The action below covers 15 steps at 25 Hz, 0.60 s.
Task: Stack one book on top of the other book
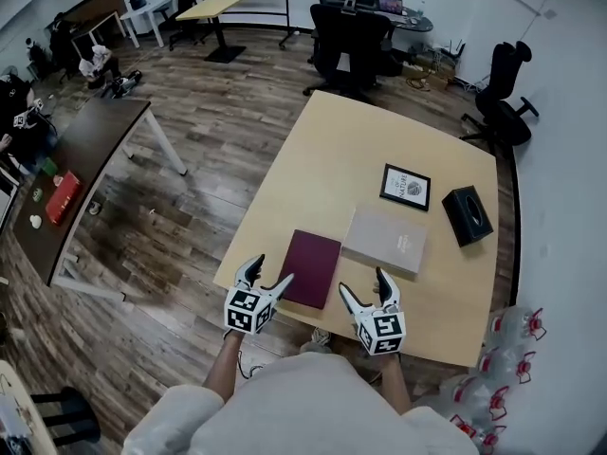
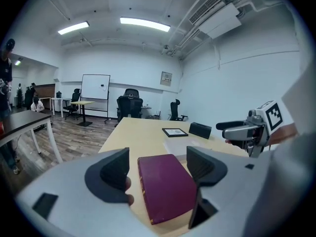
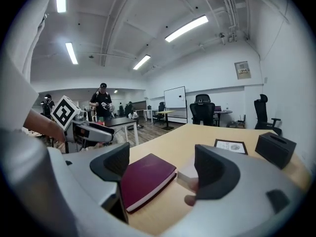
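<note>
A maroon book [image 1: 310, 268] lies flat near the table's front edge. Beside it, to the right, lies a larger beige book [image 1: 385, 239], apart from it by a narrow gap. My left gripper [image 1: 267, 279] hangs open just left of the maroon book's near corner, holding nothing. My right gripper [image 1: 365, 286] is open too, in front of the gap between the books. In the left gripper view the maroon book [image 2: 165, 185] lies between and beyond the jaws of the left gripper [image 2: 157, 169]. The right gripper view shows the maroon book [image 3: 143, 178] and the beige book's corner [image 3: 186, 175] beyond the open right gripper [image 3: 163, 169].
A framed picture [image 1: 405, 187] and a black tissue box [image 1: 467, 215] sit farther back on the light wooden table [image 1: 332, 159]. Office chairs [image 1: 349, 34] stand behind the table. A dark table [image 1: 85, 154] is at the left, and water bottles [image 1: 507, 349] lie on the floor at the right.
</note>
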Each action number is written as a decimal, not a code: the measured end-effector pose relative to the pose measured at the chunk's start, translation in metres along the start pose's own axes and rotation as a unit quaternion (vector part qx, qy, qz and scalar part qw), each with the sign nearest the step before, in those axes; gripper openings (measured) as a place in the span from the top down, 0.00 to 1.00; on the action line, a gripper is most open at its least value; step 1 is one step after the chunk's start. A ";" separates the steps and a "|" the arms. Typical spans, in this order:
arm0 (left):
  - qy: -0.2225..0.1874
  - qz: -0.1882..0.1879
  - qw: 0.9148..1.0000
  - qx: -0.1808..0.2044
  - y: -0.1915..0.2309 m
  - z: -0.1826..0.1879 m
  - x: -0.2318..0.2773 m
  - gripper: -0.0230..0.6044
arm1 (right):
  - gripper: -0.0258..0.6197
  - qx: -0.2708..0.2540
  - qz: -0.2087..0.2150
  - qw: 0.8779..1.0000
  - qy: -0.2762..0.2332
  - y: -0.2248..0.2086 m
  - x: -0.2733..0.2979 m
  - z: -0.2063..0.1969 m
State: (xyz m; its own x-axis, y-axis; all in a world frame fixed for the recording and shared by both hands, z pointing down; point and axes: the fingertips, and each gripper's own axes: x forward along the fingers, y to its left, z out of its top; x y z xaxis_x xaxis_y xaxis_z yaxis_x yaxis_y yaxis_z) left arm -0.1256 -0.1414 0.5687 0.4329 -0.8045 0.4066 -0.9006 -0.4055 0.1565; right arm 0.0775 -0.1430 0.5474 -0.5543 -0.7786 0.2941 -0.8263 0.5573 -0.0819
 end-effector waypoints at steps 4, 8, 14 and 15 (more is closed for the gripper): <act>0.012 0.015 1.000 -0.008 0.004 -0.001 0.017 0.39 | 0.34 0.004 0.017 1.000 0.008 -0.015 0.016 -0.002; 0.019 0.024 1.000 -0.005 0.007 0.002 0.029 0.39 | 0.34 0.011 0.031 0.999 0.015 -0.024 0.028 -0.006; 0.032 0.030 0.999 -0.002 0.011 0.000 0.037 0.38 | 0.33 0.027 0.045 0.998 0.023 -0.028 0.039 -0.014; 0.034 0.030 0.999 -0.002 0.012 -0.001 0.037 0.38 | 0.33 0.029 0.046 0.998 0.025 -0.027 0.039 -0.016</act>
State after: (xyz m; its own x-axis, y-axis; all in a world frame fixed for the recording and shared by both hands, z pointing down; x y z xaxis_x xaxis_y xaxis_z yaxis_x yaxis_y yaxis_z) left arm -0.1201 -0.1752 0.5865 0.3756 -0.7961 0.4745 -0.9247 -0.3560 0.1347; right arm 0.0797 -0.1842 0.5764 -0.6235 -0.7087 0.3302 -0.7773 0.6071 -0.1650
